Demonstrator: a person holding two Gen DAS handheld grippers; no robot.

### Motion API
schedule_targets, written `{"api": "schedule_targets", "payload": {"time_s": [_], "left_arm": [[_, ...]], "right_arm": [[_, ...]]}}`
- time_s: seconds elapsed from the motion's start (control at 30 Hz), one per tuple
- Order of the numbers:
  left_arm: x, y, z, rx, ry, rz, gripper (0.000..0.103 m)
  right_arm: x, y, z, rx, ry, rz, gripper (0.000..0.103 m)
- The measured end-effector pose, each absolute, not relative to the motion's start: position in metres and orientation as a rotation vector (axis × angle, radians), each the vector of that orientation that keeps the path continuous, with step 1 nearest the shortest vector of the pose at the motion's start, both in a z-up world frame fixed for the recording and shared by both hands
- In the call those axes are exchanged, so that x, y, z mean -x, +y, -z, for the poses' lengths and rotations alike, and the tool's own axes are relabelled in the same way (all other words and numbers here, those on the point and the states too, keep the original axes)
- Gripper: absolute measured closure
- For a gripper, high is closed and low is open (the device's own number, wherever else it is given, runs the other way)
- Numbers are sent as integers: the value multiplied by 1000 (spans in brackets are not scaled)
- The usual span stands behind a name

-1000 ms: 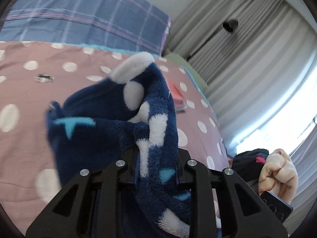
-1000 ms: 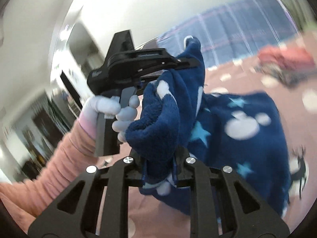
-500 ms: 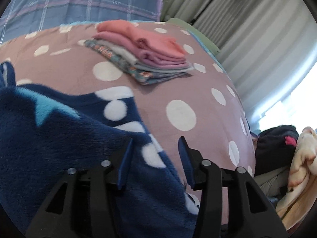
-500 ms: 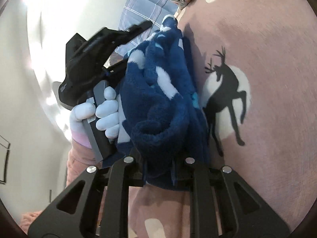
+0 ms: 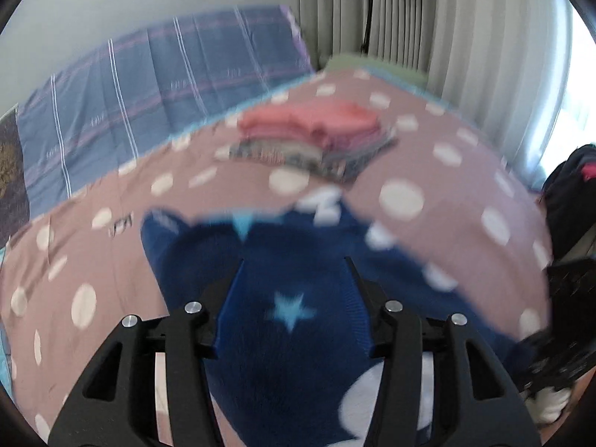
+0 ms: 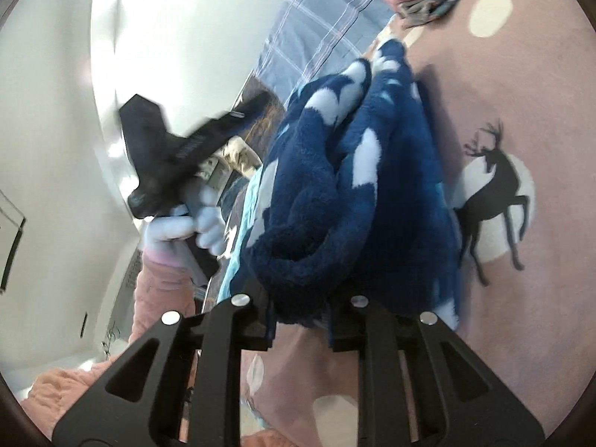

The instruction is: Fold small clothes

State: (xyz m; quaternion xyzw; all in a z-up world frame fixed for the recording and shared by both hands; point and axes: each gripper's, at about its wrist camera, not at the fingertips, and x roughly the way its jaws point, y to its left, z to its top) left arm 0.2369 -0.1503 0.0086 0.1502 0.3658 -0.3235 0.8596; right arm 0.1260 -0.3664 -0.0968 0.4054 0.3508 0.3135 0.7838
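On the bed: a navy fleece garment (image 5: 290, 320) with white spots and pale blue stars lies on the pink dotted bedspread (image 5: 458, 201), one end bunched and lifted at the right side.
Left hand-held gripper (image 5: 294, 309): spread, its jaws having just been opening; the fleece shows between them, but the pads do not press it. A second ago they were clamped on a fold of it, so the left end has been let go.
Right hand-held gripper (image 6: 300, 329): pinching a thick roll of the same navy fleece (image 6: 346, 201), as it was in both earlier right wrist views, though the bundle now sits lower against the bedspread (image 6: 521, 335).
Meaning for the task: one side of the fold looks laid down; the right end probably needs setting and releasing before the garment counts as folded.
Other hand: a white-gloved left hand (image 6: 182, 223) in a pink sleeve holds the left tool, seen from the right wrist.
Finished pile: a stack of folded clothes (image 5: 313, 141), pink on top, sits beyond the fleece toward the head of the bed, apart from it.
Surface: soft, with a black deer print (image 6: 491, 193) beside the bundle.
Room: a blue plaid pillow (image 5: 149, 97), grey curtains (image 5: 447, 37), a bright window at the right.
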Motion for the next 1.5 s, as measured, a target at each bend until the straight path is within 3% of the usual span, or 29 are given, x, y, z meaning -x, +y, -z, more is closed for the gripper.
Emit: {"api": "schedule_targets", "payload": {"time_s": [0.1, 0.2, 0.4, 0.53, 0.63, 0.73, 1.0, 1.1, 1.2, 1.3, 1.5], "left_arm": [[-224, -165, 30, -399, 747, 700, 50], [-218, -177, 35, -455, 726, 708, 50], [-225, -178, 37, -456, 756, 755, 50], [-220, -176, 40, -446, 745, 752, 50], [-219, -175, 38, -430, 736, 740, 49], [-207, -169, 27, -430, 691, 708, 48], [-110, -98, -19, -349, 515, 692, 38], [-69, -84, -4, -419, 530, 667, 28], [-45, -87, 29, -525, 592, 609, 27], [-46, -93, 53, -462, 670, 608, 28], [-83, -117, 69, -408, 644, 411, 27]], "right_arm": [[-125, -368, 111, -800, 826, -576, 76], [-118, -378, 120, -808, 862, -529, 70], [-84, -379, 49, -568, 632, -477, 57], [-98, -352, 35, -496, 592, -529, 59], [-127, -331, 74, -420, 744, -423, 74], [-132, -336, 100, -523, 734, -450, 74], [-125, -340, 94, -525, 747, -453, 74], [-125, -341, 93, -543, 741, -458, 74], [-126, -342, 93, -533, 740, -454, 74], [-125, -342, 92, -531, 740, -452, 74], [-123, -338, 88, -510, 743, -436, 74]]}}
